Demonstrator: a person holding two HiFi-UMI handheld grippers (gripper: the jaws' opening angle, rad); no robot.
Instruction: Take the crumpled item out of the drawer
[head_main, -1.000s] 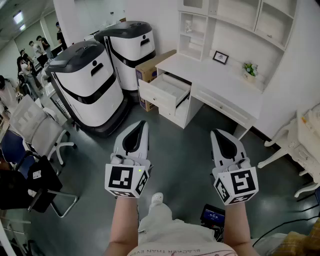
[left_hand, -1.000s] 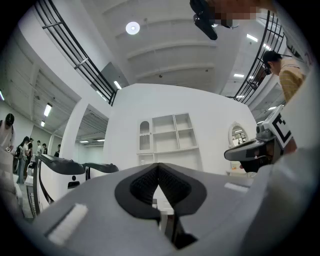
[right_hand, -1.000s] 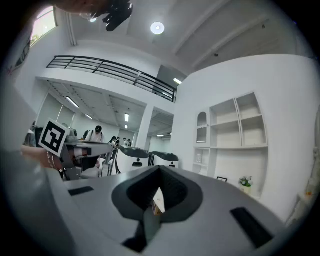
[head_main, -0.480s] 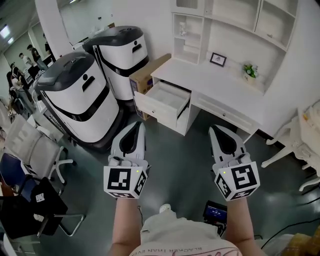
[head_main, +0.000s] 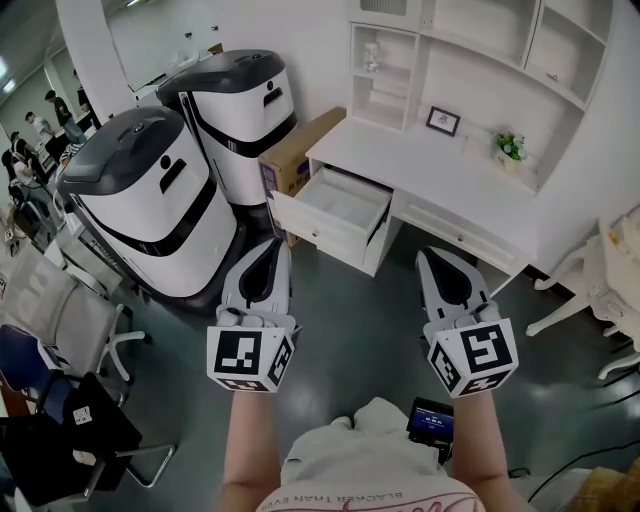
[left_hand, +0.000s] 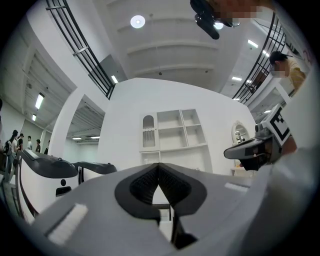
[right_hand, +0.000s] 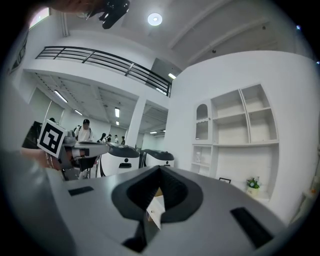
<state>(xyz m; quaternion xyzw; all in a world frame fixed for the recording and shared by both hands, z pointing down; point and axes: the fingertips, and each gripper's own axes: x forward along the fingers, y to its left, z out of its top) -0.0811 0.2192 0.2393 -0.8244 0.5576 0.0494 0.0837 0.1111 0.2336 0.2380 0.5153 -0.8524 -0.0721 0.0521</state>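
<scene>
The white desk (head_main: 430, 165) stands against the far wall with its left drawer (head_main: 338, 205) pulled open. The drawer's inside looks pale, and no crumpled item shows in it from this distance. Both grippers are held over the grey floor, well short of the desk. My left gripper (head_main: 275, 244) points at the drawer's front, its jaws shut with nothing between them (left_hand: 159, 166). My right gripper (head_main: 429, 253) points toward the desk's right half, also shut and empty (right_hand: 160, 168).
Two large white and black machines (head_main: 150, 200) (head_main: 245, 105) stand left of the desk, with a cardboard box (head_main: 298, 152) between them and the drawer. Office chairs (head_main: 60, 300) are at the left, a white chair (head_main: 585, 290) at the right. A small device (head_main: 430, 420) lies by my feet.
The desk and open drawer have come slightly nearer and lower in the head view. Both grippers stay shut and side by side.
</scene>
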